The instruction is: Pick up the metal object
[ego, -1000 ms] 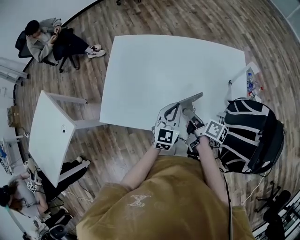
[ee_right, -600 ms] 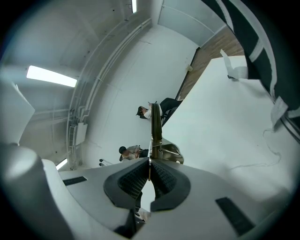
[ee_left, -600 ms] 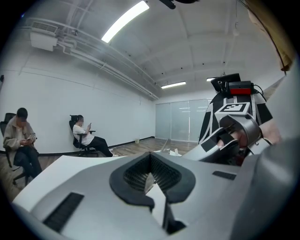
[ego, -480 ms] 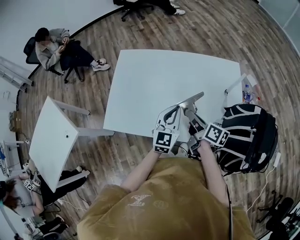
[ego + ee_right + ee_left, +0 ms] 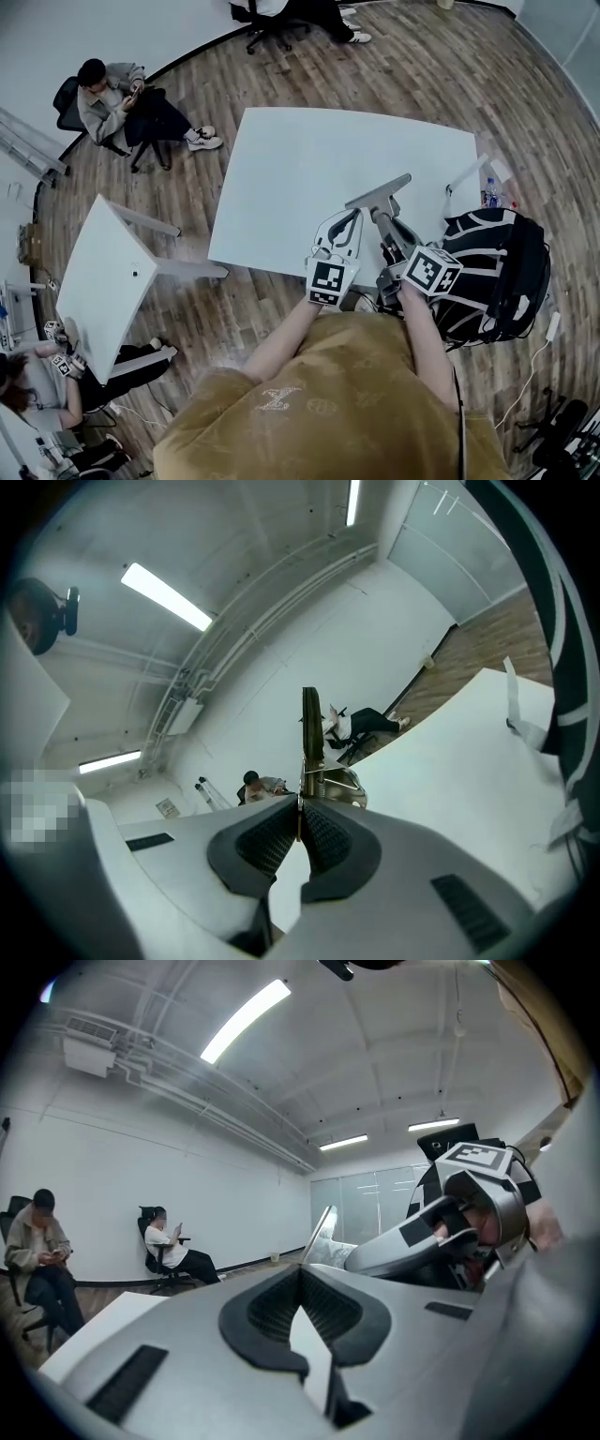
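Head view count: two grippers, one metal object, two white tables, one backpack, three other people around the room.

Left gripper (image 5: 349, 214) sits over the near edge of the big table (image 5: 309, 159). In the left gripper view its pads meet at the tips with nothing between them (image 5: 300, 1274).

Right gripper (image 5: 381, 221) is clamped on the metal object (image 5: 379, 193). The right gripper view shows the jaws tight on a thin upright plate (image 5: 300, 808).

Metal object: dull grey, with a flat bar set crosswise on a narrower stem, T-shaped from above. In the right gripper view (image 5: 310, 722) it is seen edge-on, a thin blade with a shiny bracket at its base. It is held off the tabletop, over the near-right part of the big table, just ahead of both grippers. The left gripper view catches it as a slim slanted strip (image 5: 322, 1232).

Edges and room:
- The big table's near edge runs under the grippers, with its right edge close by on the right.
- The wide white top extends ahead and to the left of the object.
- The black-and-white backpack (image 5: 497, 267) sits just right of the right gripper, off the table.
- The second table (image 5: 103, 277) is well apart on the left, with a strip of wood floor (image 5: 187, 234) between the two.
- One person in a chair (image 5: 111, 98) is at far left, one is at the top edge (legs only), and one is at lower left.
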{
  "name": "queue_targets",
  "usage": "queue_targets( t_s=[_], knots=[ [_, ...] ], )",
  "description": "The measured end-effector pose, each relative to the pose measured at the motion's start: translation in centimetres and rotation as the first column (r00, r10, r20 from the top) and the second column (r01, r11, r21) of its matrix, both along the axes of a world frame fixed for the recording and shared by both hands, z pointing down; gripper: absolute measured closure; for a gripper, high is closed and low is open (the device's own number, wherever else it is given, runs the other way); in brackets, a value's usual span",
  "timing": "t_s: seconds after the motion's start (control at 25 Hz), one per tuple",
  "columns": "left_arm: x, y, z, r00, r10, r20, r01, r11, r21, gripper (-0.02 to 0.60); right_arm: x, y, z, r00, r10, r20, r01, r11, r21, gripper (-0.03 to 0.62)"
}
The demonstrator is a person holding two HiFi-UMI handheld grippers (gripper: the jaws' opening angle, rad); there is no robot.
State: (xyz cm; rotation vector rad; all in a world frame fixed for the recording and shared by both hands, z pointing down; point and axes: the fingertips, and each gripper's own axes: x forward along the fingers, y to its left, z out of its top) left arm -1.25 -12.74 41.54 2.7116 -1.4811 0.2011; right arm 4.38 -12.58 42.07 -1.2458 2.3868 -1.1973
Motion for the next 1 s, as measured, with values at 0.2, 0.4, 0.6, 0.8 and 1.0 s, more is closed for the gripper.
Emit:
queue_targets(
  t_s=[0.2,0.4,0.6,0.8,1.0],
  knots=[
    [0.2,0.1,-0.8,1.0,-0.004,-0.011,0.004,1.0,0.019,0.575,0.4,0.1,-1.5,0.997,0.021,-0.068,-0.014,0.994,0.108,0.582],
    [-0.2,0.6,-1.0,1.0,-0.011,-0.012,0.011,1.0,0.011,0.575,0.3,0.3,-2.8,0.969,0.075,-0.233,-0.021,0.974,0.225,0.582],
    [-0.3,0.7,-0.9,1.0,-0.019,-0.01,0.019,1.0,0.009,0.575,0.2,0.4,-2.7,0.947,0.094,-0.306,-0.011,0.965,0.264,0.582],
    [-0.3,0.6,-0.8,1.0,-0.013,-0.01,0.013,1.0,0.007,0.575,0.1,0.3,-2.5,0.938,0.103,-0.332,-0.01,0.963,0.269,0.582],
    [0.1,0.5,-0.5,1.0,-0.007,-0.011,0.007,1.0,0.003,0.575,0.5,0.0,-2.2,0.933,0.111,-0.341,-0.015,0.963,0.27,0.582]
  ],
)
